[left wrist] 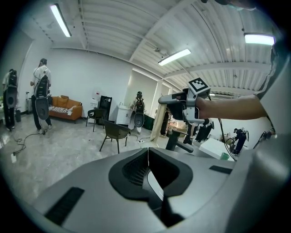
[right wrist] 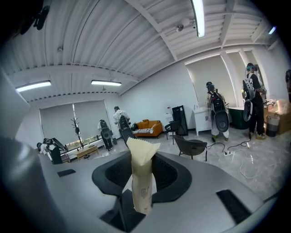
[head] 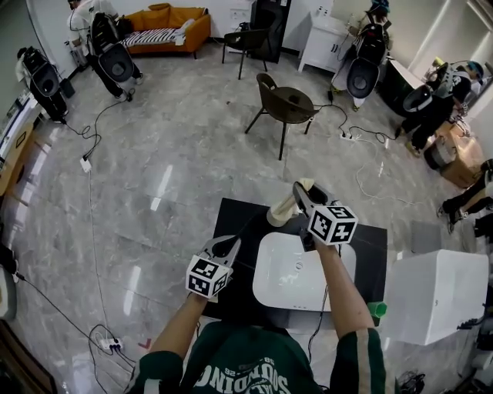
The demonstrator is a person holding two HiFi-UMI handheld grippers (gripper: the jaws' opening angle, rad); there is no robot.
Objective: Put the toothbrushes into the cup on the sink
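Note:
A white sink (head: pixel 299 286) sits in a black counter (head: pixel 237 225) below me. My right gripper (head: pixel 299 194) is raised over the sink's far edge, shut on a cream paper toothbrush packet (head: pixel 286 208). In the right gripper view the packet (right wrist: pixel 142 179) stands upright between the jaws of that gripper (right wrist: pixel 144 160). My left gripper (head: pixel 229 245) hovers at the sink's left side, shut with nothing in it; in its own view the left gripper (left wrist: pixel 147 153) has jaws meeting along a thin line. That view also shows the right gripper (left wrist: pixel 175 101) with the packet (left wrist: pixel 161 122). A small green cup-like thing (head: pixel 377 309) stands at the counter's front right.
A white cabinet (head: pixel 435 296) stands right of the counter. A dark chair (head: pixel 286 104) is on the grey floor beyond it, with cables (head: pixel 91 142) trailing at the left. People with gear stand at the room's far sides, and an orange sofa (head: pixel 166 23) is at the back.

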